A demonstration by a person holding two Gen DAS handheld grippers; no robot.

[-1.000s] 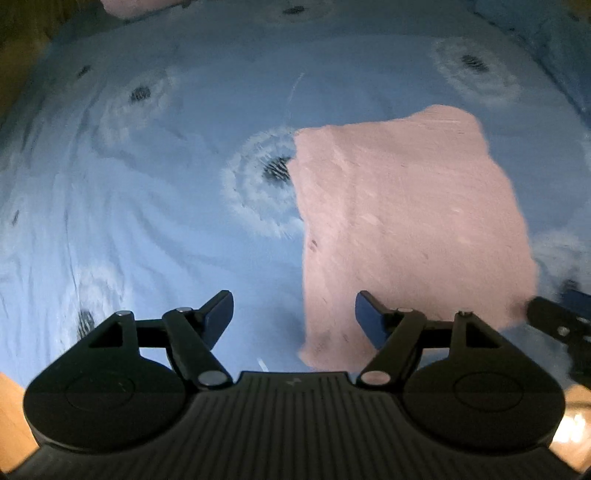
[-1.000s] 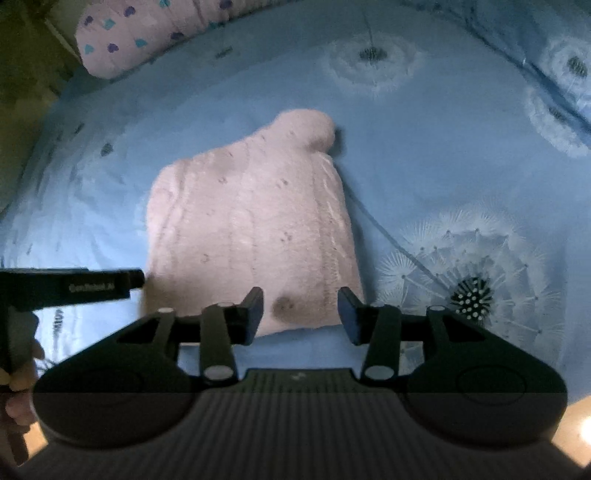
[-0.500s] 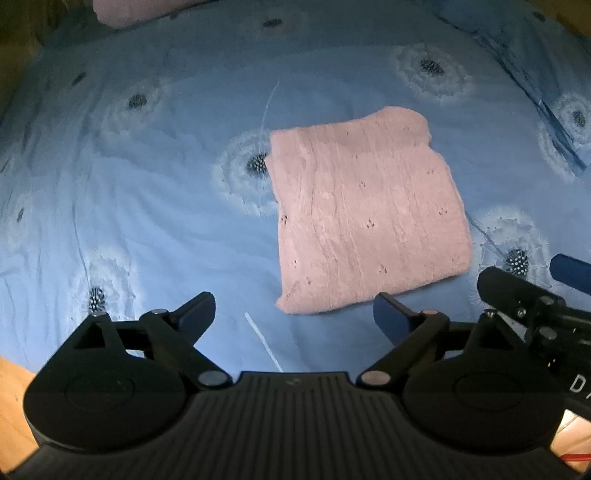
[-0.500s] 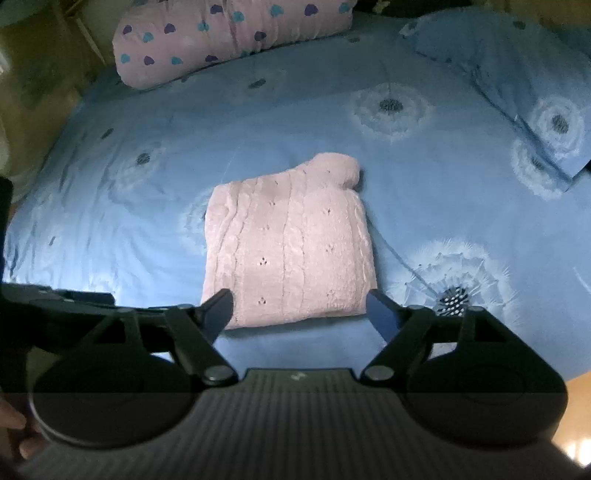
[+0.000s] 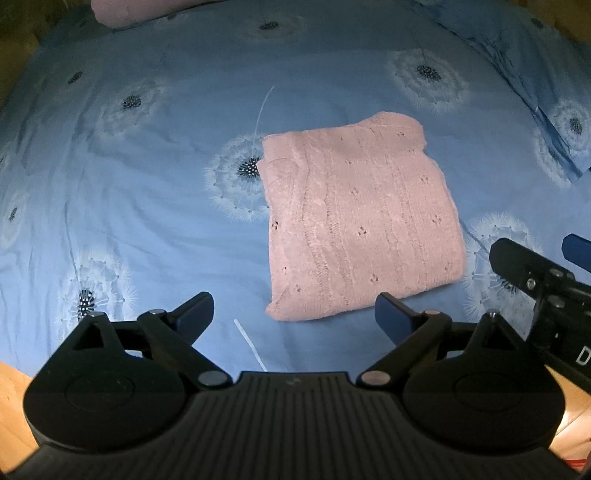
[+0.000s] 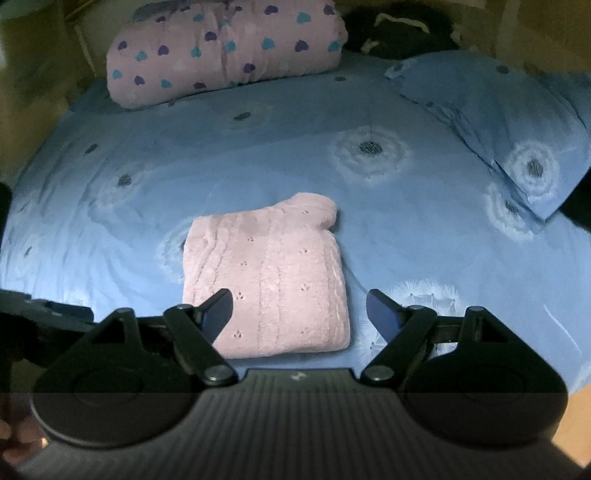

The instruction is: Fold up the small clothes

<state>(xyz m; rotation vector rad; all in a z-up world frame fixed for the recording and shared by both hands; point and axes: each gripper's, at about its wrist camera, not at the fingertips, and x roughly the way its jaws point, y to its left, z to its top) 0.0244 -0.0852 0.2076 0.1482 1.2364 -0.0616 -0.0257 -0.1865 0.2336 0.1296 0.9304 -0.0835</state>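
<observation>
Folded pink knit garment lies on the bedsheet; left gripper and right gripper hang spread, empty (one bulging corner may spring open if brushed).

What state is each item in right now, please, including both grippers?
Pink knit sweater: folded into a compact rectangle, lying flat on the bedsheet, not held.
Left gripper: fingers spread open, empty.
Right gripper: fingers spread open, empty.
Heart-print bolster: lying at the bed's far end.

Heart-print pillow — cut off by top edge.
</observation>
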